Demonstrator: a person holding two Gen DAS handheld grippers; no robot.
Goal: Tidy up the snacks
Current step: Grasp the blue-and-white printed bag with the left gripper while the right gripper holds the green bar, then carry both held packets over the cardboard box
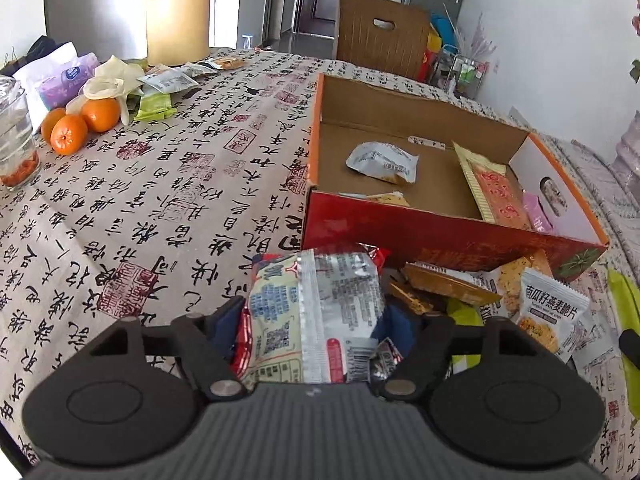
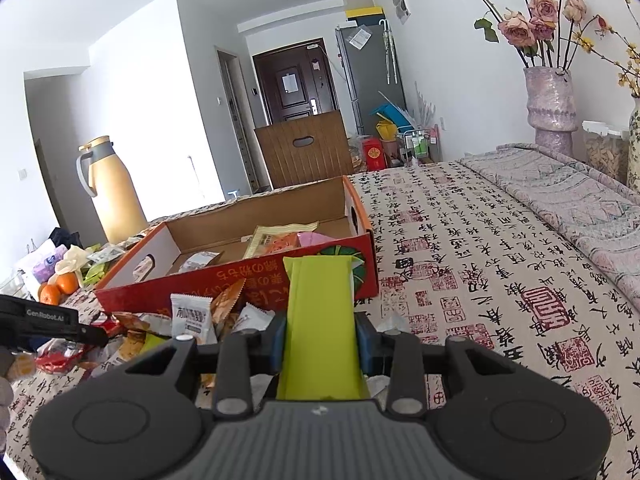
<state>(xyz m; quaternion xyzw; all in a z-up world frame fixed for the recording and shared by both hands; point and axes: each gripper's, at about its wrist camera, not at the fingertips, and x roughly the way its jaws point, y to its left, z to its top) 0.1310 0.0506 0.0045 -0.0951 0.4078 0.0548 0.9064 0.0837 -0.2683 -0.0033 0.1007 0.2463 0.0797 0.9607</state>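
Closest to you, your left gripper [image 1: 316, 320] has its jaws around a crinkly foil snack packet [image 1: 316, 312], silver seam up, with a QR code, a barcode and small print too fine to read. The fingers [image 1: 230, 320] sit right against its sides, but I honestly can't tell if they're pinching yet. It looks light, puffy and slippery, so I'd take it across the middle of its width and not by a sealed edge, or the film could just slide out. Whatever's inside is probably crushable, so go easy.

Your right gripper [image 2: 322, 336] is clamped on a plain lime-green wrapper [image 2: 320, 320], held up above the table near the box's front wall. No writing shows on this side. It looks flat and fairly stiff, so the grip looks solid.

Just past the left fingers is the loose pile [image 1: 460, 292] on the tablecloth [image 1: 160, 200], right up against the box. A white sachet [image 1: 552, 308] reads 南瓜籽燕麦脆片. Thin and floppy by the look of it, so I'd pinch it flat across its body.

Beyond that sits the open red cardboard box [image 1: 440, 228], gold characters along its front that I can't read properly. A few packets already lie inside.

Far left are the oranges [image 1: 80, 124]. In the right view, the other gripper's arm reads GenRobot.AI.
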